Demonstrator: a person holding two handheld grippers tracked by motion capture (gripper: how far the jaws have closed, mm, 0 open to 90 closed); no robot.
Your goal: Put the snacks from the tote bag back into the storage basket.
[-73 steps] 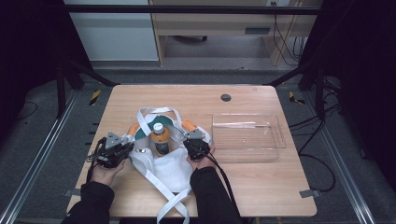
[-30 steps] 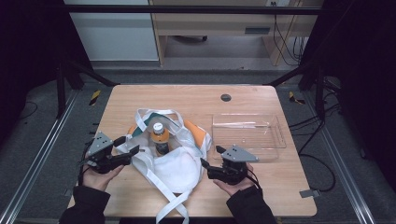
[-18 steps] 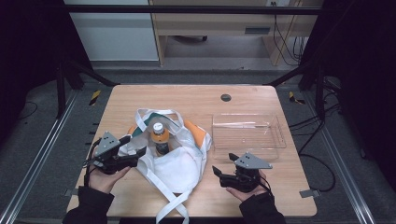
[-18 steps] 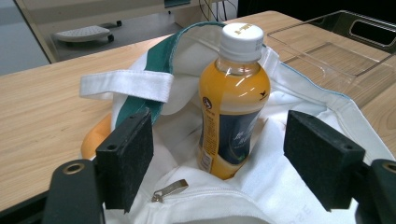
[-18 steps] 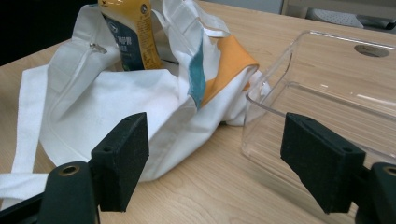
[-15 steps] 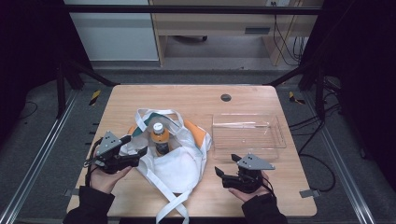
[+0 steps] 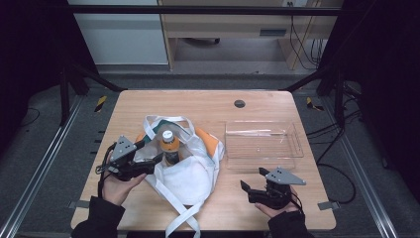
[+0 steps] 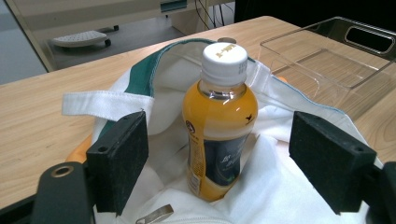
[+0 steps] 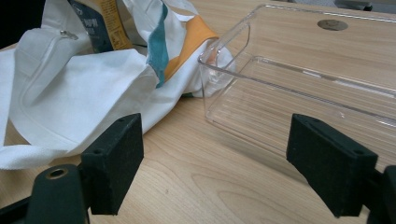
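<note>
A white tote bag with green and orange trim lies on the wooden table. An orange juice bottle with a white cap stands upright in the bag's mouth. My left gripper is at the bag's left side and open. In the left gripper view the bottle stands between and just ahead of the pads, which do not touch it. My right gripper is open over bare wood at the front right, apart from the bag. In the right gripper view it holds nothing.
A clear plastic tray sits right of the bag, just beyond the right gripper, its near corner touching the bag's cloth. A round grommet marks the table's far side. The bag's straps trail to the front edge.
Both grippers left the bag's sides beside the bottle. The right one moved out to the front right of the table. The left one drew back, then came in toward the bottle again.
</note>
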